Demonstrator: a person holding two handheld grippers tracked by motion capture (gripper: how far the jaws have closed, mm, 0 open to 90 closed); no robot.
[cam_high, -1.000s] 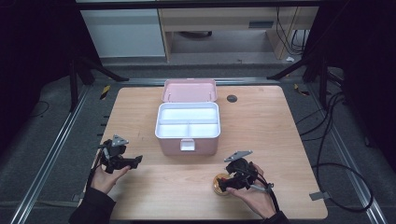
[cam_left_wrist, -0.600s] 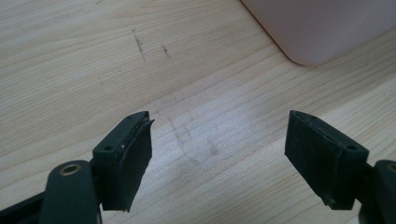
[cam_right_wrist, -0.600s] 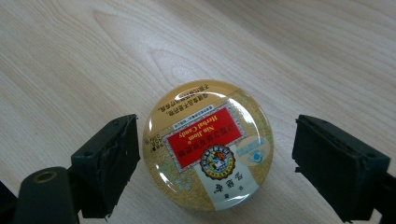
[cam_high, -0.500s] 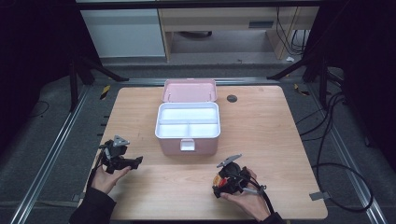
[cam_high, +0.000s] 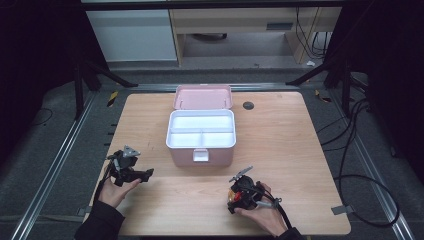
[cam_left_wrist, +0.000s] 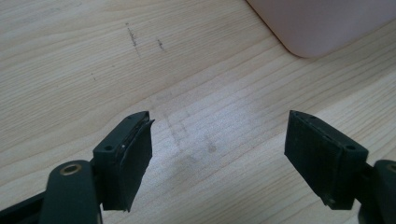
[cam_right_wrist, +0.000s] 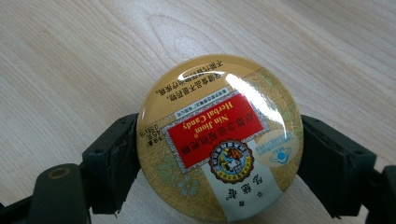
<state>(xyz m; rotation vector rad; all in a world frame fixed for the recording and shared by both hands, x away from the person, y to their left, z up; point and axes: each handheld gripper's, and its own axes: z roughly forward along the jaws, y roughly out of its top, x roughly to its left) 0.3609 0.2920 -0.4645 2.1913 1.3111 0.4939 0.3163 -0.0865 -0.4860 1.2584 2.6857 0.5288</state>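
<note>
A round gold candy tin (cam_right_wrist: 219, 140) with a red label lies flat on the wooden table (cam_high: 280, 150), near its front edge. My right gripper (cam_right_wrist: 219, 154) straddles it. Its jaws have just been closing, and both pads touch the tin's rim. From above, the tin (cam_high: 231, 199) is an orange spot under the right gripper (cam_high: 236, 197). My left gripper (cam_left_wrist: 219, 154) stands open over bare wood with nothing between its fingers. It sits at the table's front left in the high view (cam_high: 145, 174).
A pink box (cam_high: 201, 150) with a white divided tray stands mid-table, its lid (cam_high: 202, 96) open and leaning back. One of its corners (cam_left_wrist: 322, 23) lies just beyond the left gripper. A dark round disc (cam_high: 248, 105) marks the far table.
My right gripper has moved left and down over the candy tin, so the tin now sits between its jaws. The left gripper has stayed where it was.
</note>
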